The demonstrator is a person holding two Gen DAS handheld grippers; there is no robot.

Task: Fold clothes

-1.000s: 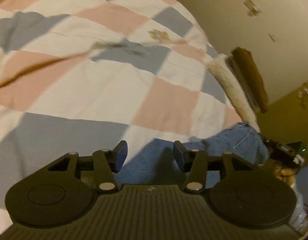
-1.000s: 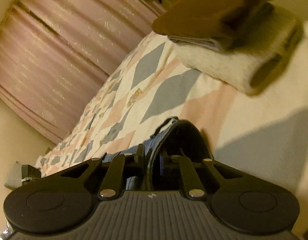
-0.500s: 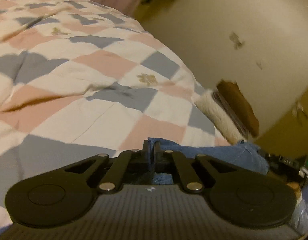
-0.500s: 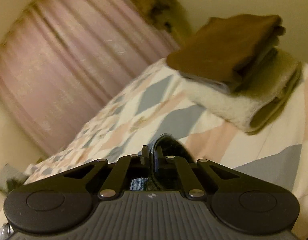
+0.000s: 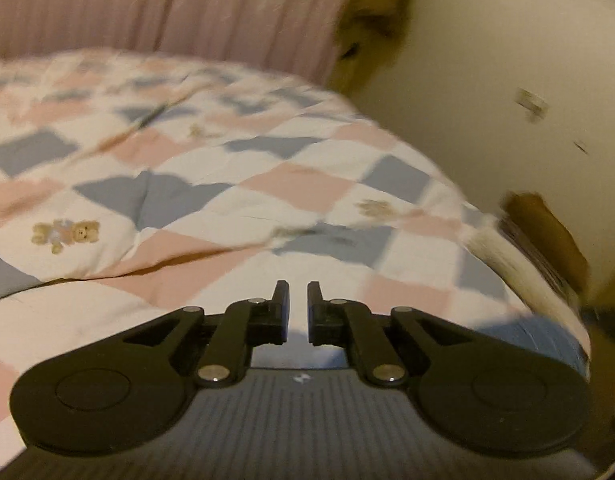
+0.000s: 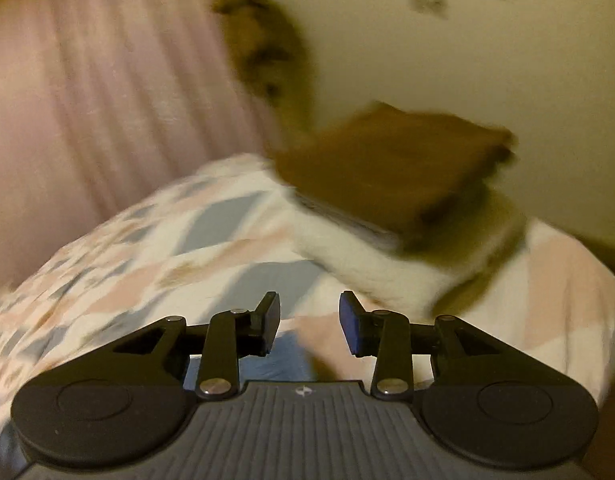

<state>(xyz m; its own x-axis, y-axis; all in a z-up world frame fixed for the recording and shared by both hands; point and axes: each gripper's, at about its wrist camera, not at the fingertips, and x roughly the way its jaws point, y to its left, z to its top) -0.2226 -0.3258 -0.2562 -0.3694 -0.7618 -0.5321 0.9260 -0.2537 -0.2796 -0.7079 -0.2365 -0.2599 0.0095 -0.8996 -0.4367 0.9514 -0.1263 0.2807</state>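
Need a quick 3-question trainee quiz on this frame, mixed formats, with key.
1. True or false: the left hand-held gripper is clamped on the jeans.
2. What lies on top of the folded stack? A) brown garment B) blue jeans C) pink curtain
3. Fill in: the quilt is printed with small teddy ____.

Key: 1 false, it is slightly open with nothing between its fingers; 2 A, the brown garment; 3 bears.

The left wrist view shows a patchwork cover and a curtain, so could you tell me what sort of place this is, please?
Most likely a bedroom. A bed with a checked quilt printed with teddy bears fills the view, a pink curtain hangs behind it, and a stack of folded clothes sits near the wall.
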